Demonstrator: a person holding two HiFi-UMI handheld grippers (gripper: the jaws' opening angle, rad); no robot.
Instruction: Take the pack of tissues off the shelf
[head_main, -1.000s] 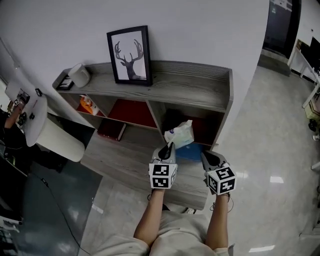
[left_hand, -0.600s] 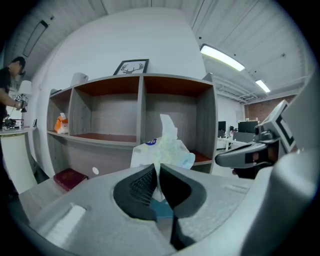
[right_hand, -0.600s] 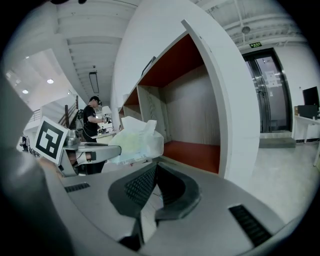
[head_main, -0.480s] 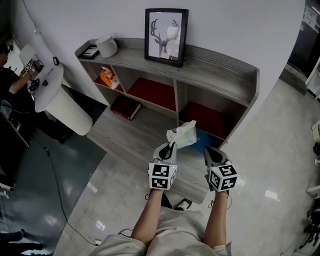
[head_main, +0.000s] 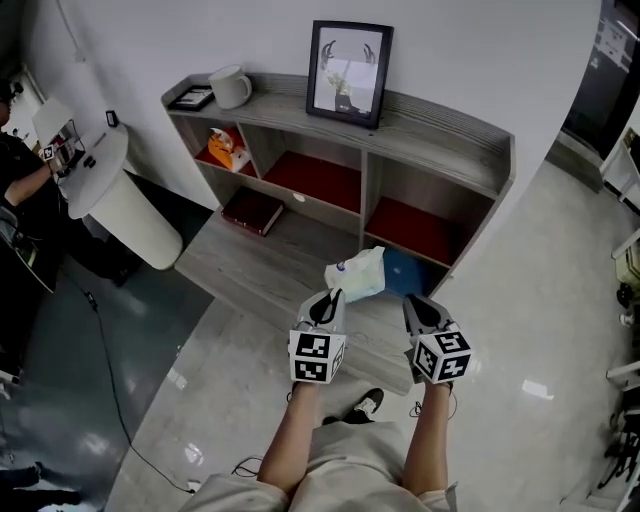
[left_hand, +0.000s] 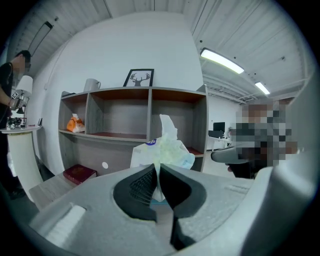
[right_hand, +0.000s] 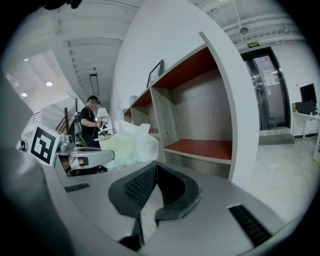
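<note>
While the pack of tissues (left_hand: 162, 150) sits out in front of the shelf (head_main: 440, 150), clear of every compartment and roughly level with its right-hand column, I count the lift as mostly done. From the head view the pack hangs over the shelf's low base board, not resting on anything.

My left gripper (head_main: 330, 297) has its fingers (left_hand: 137, 189) clamped on the pack's lower edge. Only a thin fold of soft wrapper is pinched between them, and the bulk of the pack stands above and ahead of the grip. My right gripper (head_main: 415, 303) is just beside it on the side away from the deer picture (head_main: 350, 70) that stands on top of the shelf. Its fingers (right_hand: 142, 187) are pressed together on nothing.

The hold is what worries me. With so little wrapper in the pinch and the weight sitting beyond it, I judge that a quick swing or a jolt could let the plastic slide out, and the pack would drop onto the base board near the blue thing (head_main: 405, 275) lying there. A loose tissue pokes up from the top of the pack. If it snags on the shelf's upright during a careless turn, it could drag out or tug the pack free. The two grippers are also close enough that a sideways drift could knock them together and shake the hold.
</note>
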